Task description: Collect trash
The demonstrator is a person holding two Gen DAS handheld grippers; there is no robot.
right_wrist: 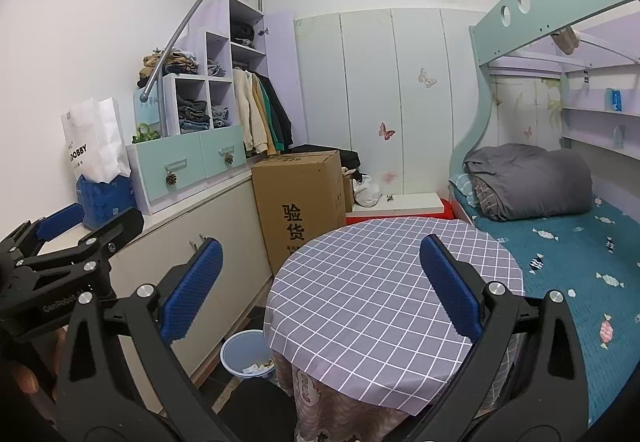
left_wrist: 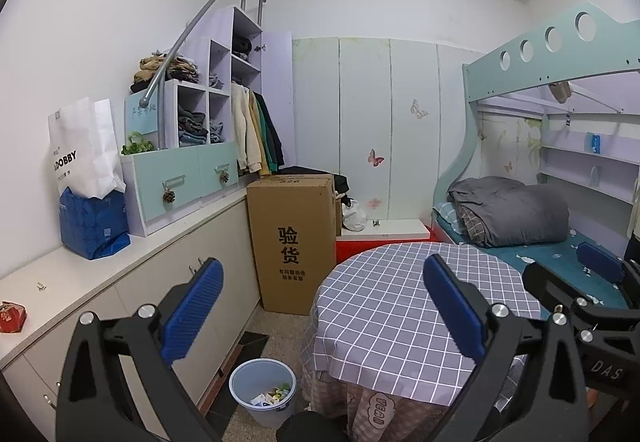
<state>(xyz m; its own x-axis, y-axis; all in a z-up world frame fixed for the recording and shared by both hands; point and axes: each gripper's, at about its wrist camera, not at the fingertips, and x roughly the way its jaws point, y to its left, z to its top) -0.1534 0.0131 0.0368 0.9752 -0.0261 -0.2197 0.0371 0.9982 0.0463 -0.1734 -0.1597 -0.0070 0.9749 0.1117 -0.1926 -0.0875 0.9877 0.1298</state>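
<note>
1. Holding both tools above the round table draped in a grey-and-white checked cloth (left_wrist: 400,302), we see our left gripper (left_wrist: 324,316) with its blue ribbed pads spread wide and nothing between them.
2. Our right gripper (right_wrist: 320,290) is likewise spread wide and holds nothing; its blue pads frame the same tabletop.
3. In the left wrist view the right gripper shows at 3 o'clock; in the right wrist view the left gripper shows at 9 o'clock, so the two hang side by side.
4. The pale blue round plastic bin (left_wrist: 263,390) stands on the floor at 6 o'clock in the left view, just beside the table's skirt and near the long white low cabinet (left_wrist: 132,274). Scraps of paper and small wrappers (left_wrist: 272,396) lie inside it.
5. In the right view the bin sits at 7 o'clock, partly hidden by the tablecloth's edge.
6. A small red carton (left_wrist: 12,317) lies on the cabinet top at 9 o'clock in the left view, well apart from the bin; we cannot tell whether it is trash.
7. A tall brown cardboard box with black printed characters (left_wrist: 294,238) stands on the floor between cabinet and table.
8. A rolled grey quilt (left_wrist: 512,211) rests on the teal bed at 3 o'clock.
</note>
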